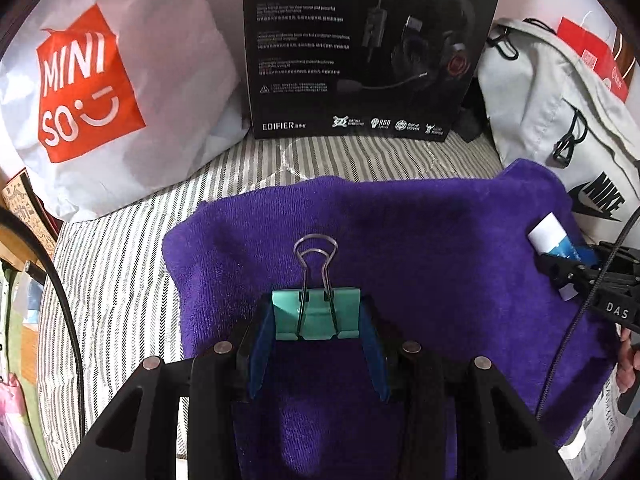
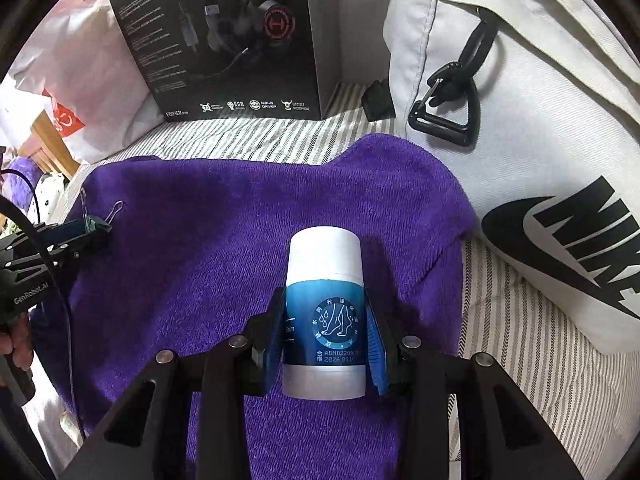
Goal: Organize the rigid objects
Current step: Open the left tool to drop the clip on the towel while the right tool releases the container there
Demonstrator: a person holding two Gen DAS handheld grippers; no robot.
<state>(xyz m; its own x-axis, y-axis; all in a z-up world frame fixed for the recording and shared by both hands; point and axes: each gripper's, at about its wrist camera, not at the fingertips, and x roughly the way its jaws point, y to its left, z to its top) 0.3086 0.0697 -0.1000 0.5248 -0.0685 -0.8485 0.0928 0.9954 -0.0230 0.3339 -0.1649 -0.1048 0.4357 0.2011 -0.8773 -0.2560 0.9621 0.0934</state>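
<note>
The left gripper (image 1: pixel 316 320) held a green clip (image 1: pixel 316 314) tight between its blue pads, with the clip's wire handles sticking out in front. It was over the near edge of the purple towel (image 1: pixel 400 220), which lay on a striped sheet (image 1: pixel 120 264).

The right gripper (image 2: pixel 325 332) held a blue and white tube (image 2: pixel 325 312) by its blue middle. It was also over the towel, near the towel's right edge and close to the white bag (image 2: pixel 520 120).

A black box (image 1: pixel 360 40) and a white shopping bag (image 1: pixel 100 92) stood past the far edge of the towel.

The job looked only partly done. Both things were picked up, but neither lay on the towel yet. Nothing else sat on the towel. What seemed left was to put the clip and the tube down neatly and let go.
</note>
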